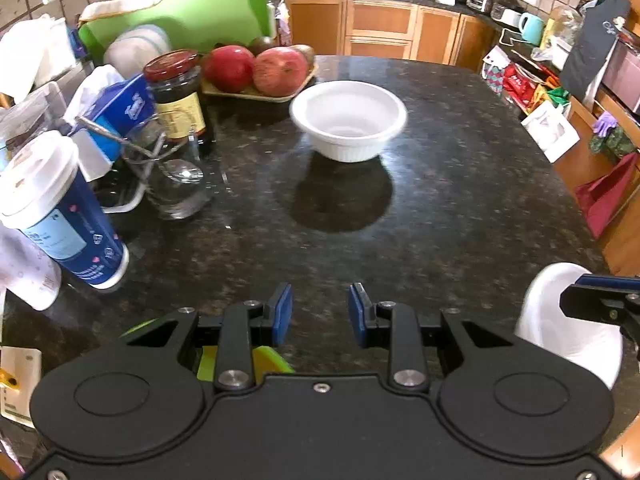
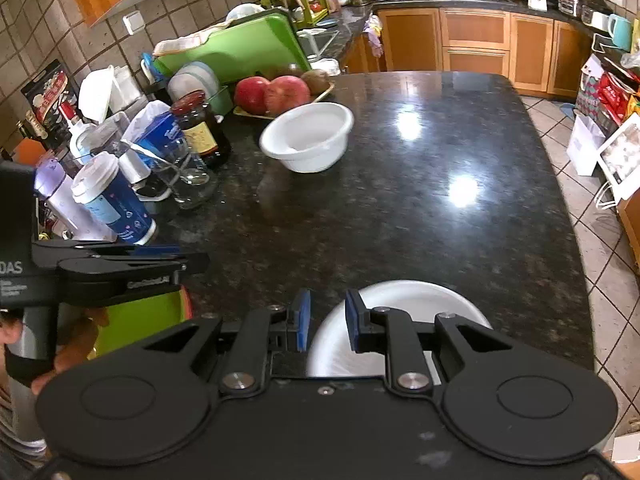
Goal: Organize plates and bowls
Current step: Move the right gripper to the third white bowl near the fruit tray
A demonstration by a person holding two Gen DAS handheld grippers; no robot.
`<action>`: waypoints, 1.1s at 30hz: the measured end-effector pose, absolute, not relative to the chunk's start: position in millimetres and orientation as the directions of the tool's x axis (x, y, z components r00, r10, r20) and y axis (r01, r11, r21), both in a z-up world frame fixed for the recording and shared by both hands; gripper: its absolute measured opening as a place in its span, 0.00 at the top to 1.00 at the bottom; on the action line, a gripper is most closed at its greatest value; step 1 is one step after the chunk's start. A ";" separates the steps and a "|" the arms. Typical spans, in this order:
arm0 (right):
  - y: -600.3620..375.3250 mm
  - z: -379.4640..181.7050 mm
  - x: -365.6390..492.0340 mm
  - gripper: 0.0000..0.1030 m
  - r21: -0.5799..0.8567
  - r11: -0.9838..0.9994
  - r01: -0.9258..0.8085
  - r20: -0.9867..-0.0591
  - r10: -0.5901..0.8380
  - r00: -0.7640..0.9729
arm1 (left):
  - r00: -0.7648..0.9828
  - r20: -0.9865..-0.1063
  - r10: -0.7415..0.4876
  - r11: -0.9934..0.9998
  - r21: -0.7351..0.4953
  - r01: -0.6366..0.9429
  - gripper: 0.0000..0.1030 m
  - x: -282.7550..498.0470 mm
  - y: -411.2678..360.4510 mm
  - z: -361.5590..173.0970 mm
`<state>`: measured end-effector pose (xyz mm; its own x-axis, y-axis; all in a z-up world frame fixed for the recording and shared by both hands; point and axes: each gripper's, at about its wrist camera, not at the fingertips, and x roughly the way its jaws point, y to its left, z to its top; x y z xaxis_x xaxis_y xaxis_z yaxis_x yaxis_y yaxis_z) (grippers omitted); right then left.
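1. The left gripper (image 1: 320,312) hovers above the counter (image 1: 440,208), jaws parted, its blue pads (image 1: 282,312) clamping nothing.
2. The right gripper (image 2: 326,320) hangs above the counter's near edge, jaws also parted and empty.
3. In the right wrist view, a hand (image 2: 60,356) grips the left gripper's handle, left of the right gripper.
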<state>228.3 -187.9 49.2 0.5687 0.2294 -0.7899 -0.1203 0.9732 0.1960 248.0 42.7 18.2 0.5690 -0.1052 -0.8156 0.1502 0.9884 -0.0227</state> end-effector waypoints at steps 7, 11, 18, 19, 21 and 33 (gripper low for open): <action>-148.3 49.4 244.8 0.78 0.191 0.973 -0.126 -0.786 0.229 0.575 | 0.574 -0.812 -0.104 0.990 -0.027 0.141 0.62 258.9 70.6 15.8; -133.0 50.3 247.6 0.78 0.191 0.974 -0.122 -0.787 0.227 0.574 | 0.566 -0.816 -0.116 0.988 -0.037 0.150 0.62 263.7 80.5 14.2; -120.6 58.3 255.0 0.77 0.169 0.978 -0.123 -0.780 0.209 0.589 | 0.578 -0.805 -0.132 0.987 -0.050 0.156 0.62 267.3 88.1 17.9; -120.2 59.7 256.8 0.77 0.165 0.979 -0.123 -0.779 0.206 0.592 | 0.582 -0.803 -0.132 0.987 -0.052 0.154 0.62 267.8 88.2 18.5; -120.6 62.1 260.6 0.75 0.163 0.979 -0.122 -0.779 0.203 0.593 | 0.584 -0.801 -0.133 0.988 -0.058 0.146 0.62 269.1 89.8 18.7; -130.9 62.0 307.4 0.72 0.130 0.976 -0.175 -0.807 0.207 0.553 | 0.559 -0.819 -0.126 0.992 -0.091 0.090 0.62 292.7 86.5 17.1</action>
